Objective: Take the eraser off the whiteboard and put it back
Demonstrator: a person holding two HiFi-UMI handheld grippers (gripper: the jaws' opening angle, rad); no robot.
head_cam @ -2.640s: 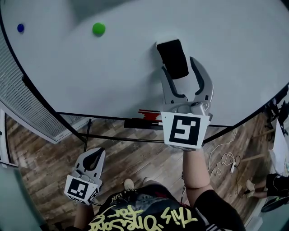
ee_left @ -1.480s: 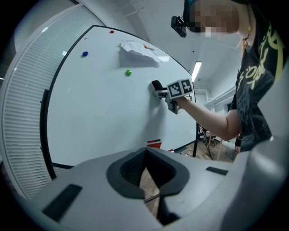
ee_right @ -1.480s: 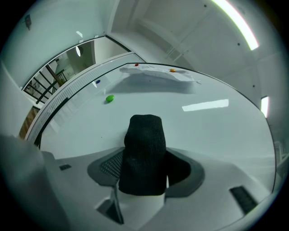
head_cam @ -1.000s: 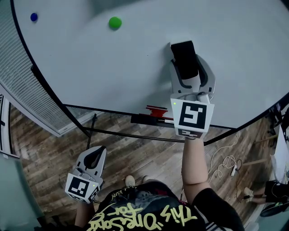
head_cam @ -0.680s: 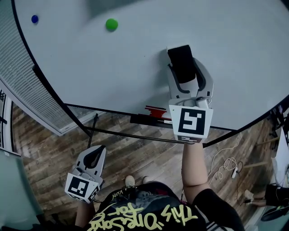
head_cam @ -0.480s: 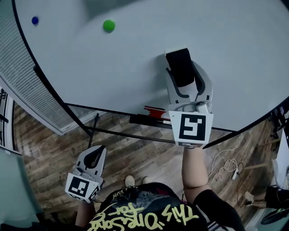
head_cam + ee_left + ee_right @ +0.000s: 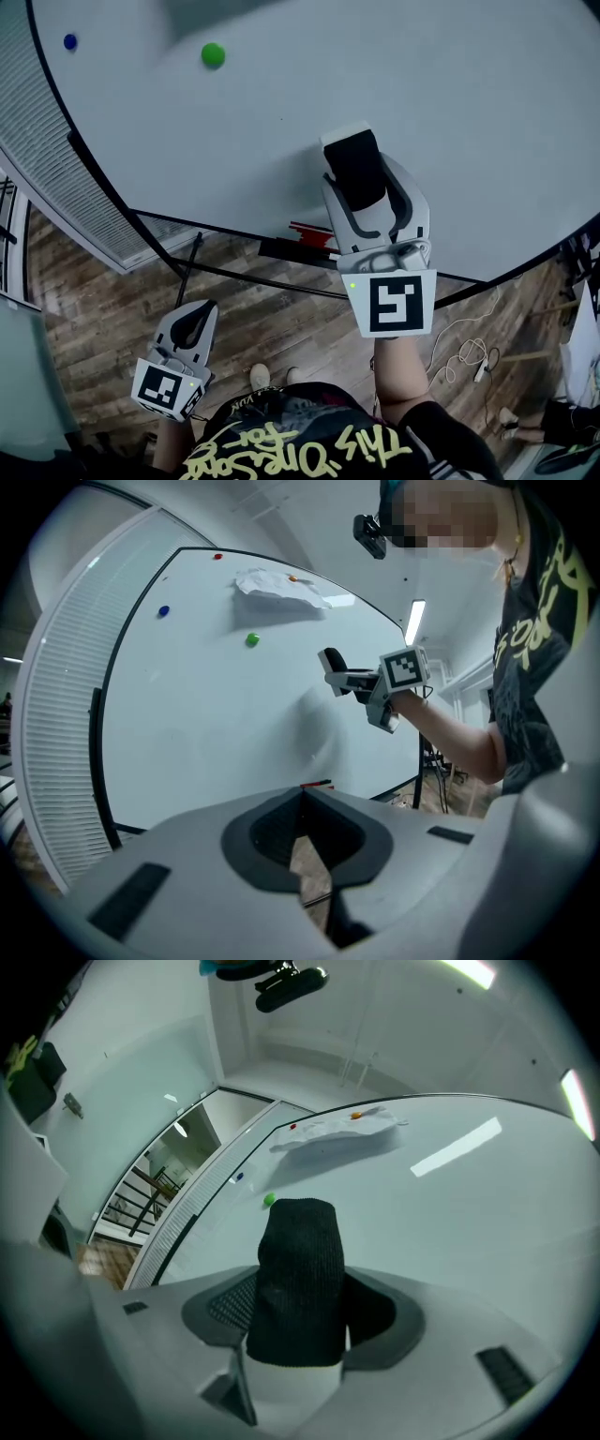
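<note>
- Head view: our right tool (image 7: 366,178) clamps the black eraser (image 7: 354,167) in front of the whiteboard (image 7: 234,131). Our left tool (image 7: 194,326) hangs low over the wood floor (image 7: 84,309).
- Left gripper view: our left tool's jaws meet at the tips, with nothing between them.
- Right gripper view: the eraser stands upright between the jaws, and a green magnet (image 7: 270,1200) sits on the board beyond it.

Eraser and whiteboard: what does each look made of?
Eraser: black, matte pad with fine ribbing, likely felt or knit fabric. The white base under it could be plastic or foam, which is unclear. Whiteboard: smooth, glossy white sheet carrying a bright strip reflection. It could be coated metal or melamine; the look leaves it open.
</note>
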